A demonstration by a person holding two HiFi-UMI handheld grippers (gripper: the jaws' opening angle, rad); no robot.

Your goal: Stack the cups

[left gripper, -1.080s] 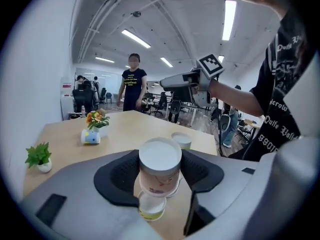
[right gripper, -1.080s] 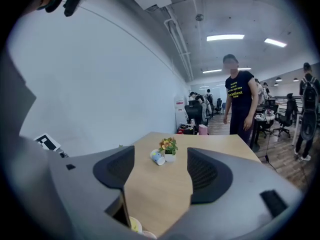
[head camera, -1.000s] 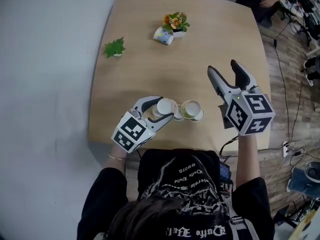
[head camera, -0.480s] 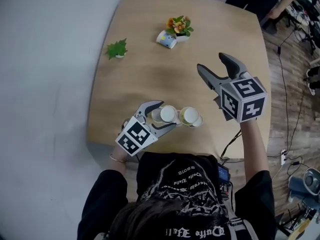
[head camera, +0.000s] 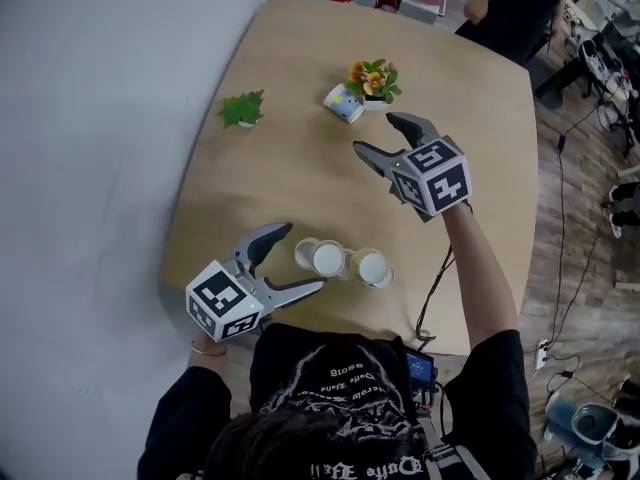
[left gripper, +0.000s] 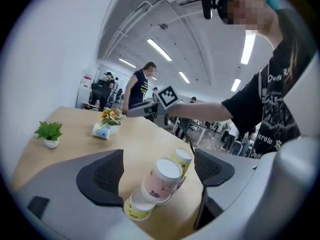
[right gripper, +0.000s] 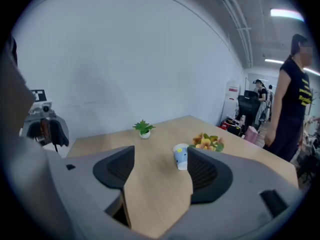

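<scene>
Three paper cups lie in a short row near the table's front edge: a yellow cup (left gripper: 136, 207), a pink cup (left gripper: 161, 179) (head camera: 327, 258) and another yellow cup (left gripper: 182, 158) (head camera: 371, 266). They overlap as if partly nested. My left gripper (head camera: 298, 258) (left gripper: 157, 173) is just left of the row. Its jaws are opening, and the cups sit between the pads without touching them. My right gripper (head camera: 377, 134) (right gripper: 160, 169) hangs open and empty over the table's middle, pointing at a blue-and-white cup (head camera: 342, 102) (right gripper: 180, 156) lying on its side.
A small pot of orange flowers (head camera: 373, 78) (right gripper: 206, 141) stands right behind the blue-and-white cup. A little green plant (head camera: 243, 109) (right gripper: 144, 128) sits near the table's left edge (head camera: 195, 198). A person (right gripper: 292, 99) stands past the far end. A cable hangs off the front edge.
My left gripper let go of the cups, opened wide and drew back to the left. My right gripper moved away from me and leftward, toward the blue-and-white cup.
</scene>
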